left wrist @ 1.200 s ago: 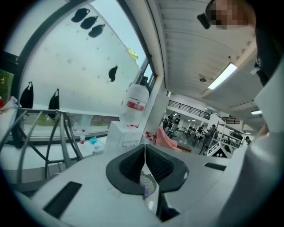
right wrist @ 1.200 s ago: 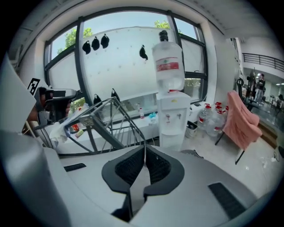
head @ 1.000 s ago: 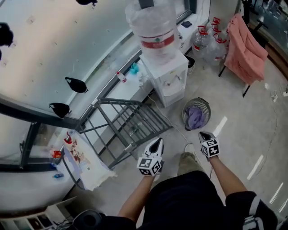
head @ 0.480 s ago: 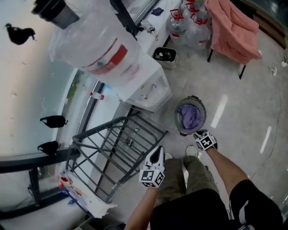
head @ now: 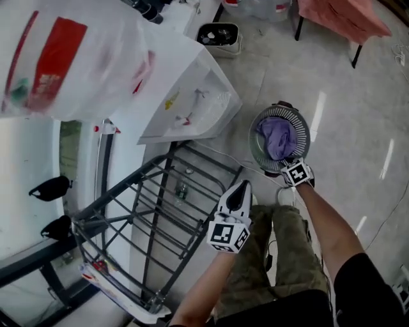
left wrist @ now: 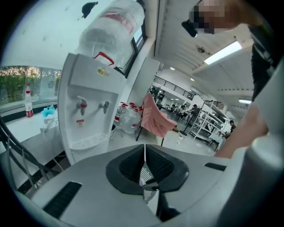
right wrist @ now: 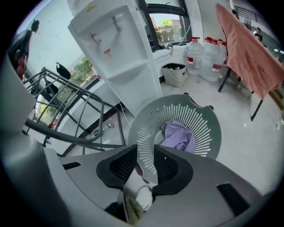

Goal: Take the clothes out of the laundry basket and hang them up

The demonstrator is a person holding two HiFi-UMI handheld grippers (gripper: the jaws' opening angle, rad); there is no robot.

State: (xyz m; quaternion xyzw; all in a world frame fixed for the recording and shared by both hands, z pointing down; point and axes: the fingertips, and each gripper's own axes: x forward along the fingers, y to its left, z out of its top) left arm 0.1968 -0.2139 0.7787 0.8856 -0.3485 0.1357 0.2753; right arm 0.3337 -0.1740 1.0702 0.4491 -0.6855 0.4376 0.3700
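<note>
A round grey slatted laundry basket [head: 255, 131] [right wrist: 208, 122] stands on the floor with a purple garment [head: 277, 137] [right wrist: 177, 135] crumpled inside. My right gripper [head: 291, 165] [right wrist: 145, 153] hovers at the basket's near rim and points steeply down into it. Its jaws have just been opening and stand apart, with nothing between them. My left gripper [head: 241, 186] [left wrist: 144, 148] is shut and empty, held over my legs beside the grey metal drying rack [head: 160, 217]. It points toward the water dispenser [left wrist: 88, 106].
The white water dispenser [head: 185, 96] with its big bottle stands just past the rack. A pink cloth [head: 345, 16] [right wrist: 248, 53] hangs over a chair behind the basket. Water jugs [right wrist: 204, 55] and a small bin [head: 219, 35] sit by the wall. A cable runs across the floor.
Both grippers have sunk toward the floor. The right one has come to the basket's rim and its jaws have parted. The basket now looks nearer and larger.
</note>
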